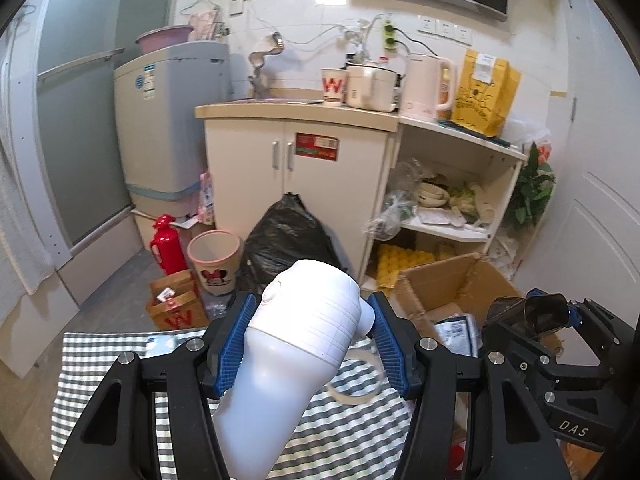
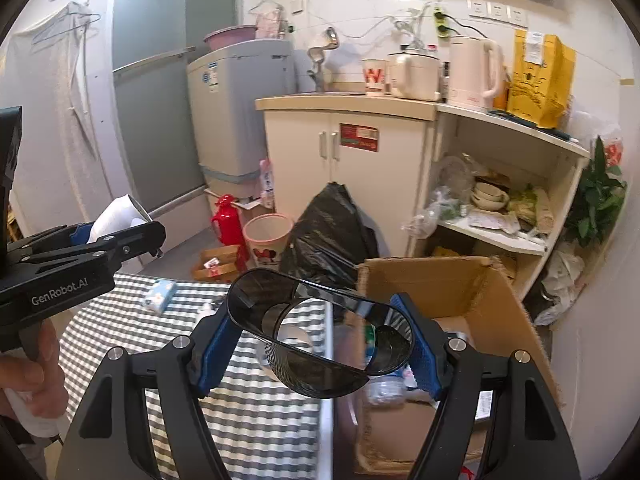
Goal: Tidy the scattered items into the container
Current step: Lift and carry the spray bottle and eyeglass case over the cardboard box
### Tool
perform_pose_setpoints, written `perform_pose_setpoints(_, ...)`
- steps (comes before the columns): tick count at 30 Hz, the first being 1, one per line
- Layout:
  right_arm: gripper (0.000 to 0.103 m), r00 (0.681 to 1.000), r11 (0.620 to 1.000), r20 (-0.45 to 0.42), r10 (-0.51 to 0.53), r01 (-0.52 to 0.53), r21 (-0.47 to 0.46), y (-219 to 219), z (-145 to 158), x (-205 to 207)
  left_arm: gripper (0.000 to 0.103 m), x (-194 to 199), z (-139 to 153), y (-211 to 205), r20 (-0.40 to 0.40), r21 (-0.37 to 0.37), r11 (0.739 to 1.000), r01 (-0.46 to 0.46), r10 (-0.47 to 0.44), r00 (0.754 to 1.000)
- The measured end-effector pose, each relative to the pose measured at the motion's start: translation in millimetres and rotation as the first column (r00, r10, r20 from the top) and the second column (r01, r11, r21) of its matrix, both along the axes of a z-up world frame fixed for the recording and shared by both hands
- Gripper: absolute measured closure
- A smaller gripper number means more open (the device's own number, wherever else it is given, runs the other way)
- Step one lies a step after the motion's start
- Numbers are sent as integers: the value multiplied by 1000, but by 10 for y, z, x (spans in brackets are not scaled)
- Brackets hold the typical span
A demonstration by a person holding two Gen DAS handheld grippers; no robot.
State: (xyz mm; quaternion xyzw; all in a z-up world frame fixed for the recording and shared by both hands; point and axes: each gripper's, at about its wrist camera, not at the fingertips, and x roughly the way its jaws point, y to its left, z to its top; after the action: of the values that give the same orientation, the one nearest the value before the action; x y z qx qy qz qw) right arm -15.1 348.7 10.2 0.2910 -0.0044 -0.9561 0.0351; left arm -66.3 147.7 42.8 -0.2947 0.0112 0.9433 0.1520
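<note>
My left gripper (image 1: 314,338) is shut on a white plastic bottle (image 1: 304,320), held tilted above the checked tablecloth (image 1: 120,344). In the right wrist view that gripper (image 2: 132,232) shows at the left with the bottle's end (image 2: 116,214) sticking out. My right gripper (image 2: 318,350) is shut on dark sunglasses (image 2: 264,304), held over the table's right edge beside the open cardboard box (image 2: 500,300). The box (image 1: 444,280) holds a plastic bottle and packets. A tape roll (image 1: 352,388) and a tissue pack (image 2: 160,296) lie on the cloth.
On the floor beyond the table stand a black rubbish bag (image 1: 284,236), a pink bin (image 1: 214,260), a red flask (image 1: 166,246) and a small wooden crate (image 1: 176,304). A cabinet (image 1: 328,168) and open shelves (image 1: 452,192) stand behind. A hand (image 2: 28,380) grips the left handle.
</note>
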Motion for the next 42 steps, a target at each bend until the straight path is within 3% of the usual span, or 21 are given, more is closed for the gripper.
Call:
perform_pose_setpoints(22, 30, 986, 986, 25, -166, 166, -5, 984, -45, 161, 44, -55, -78, 1050, 22, 11, 984, 179, -179, 984)
perform_pose_setpoints(42, 30, 965, 974, 140, -223, 227, -19, 1604, -507, -182, 44, -500, -562, 2016, 150, -5, 947, 322, -318, 936)
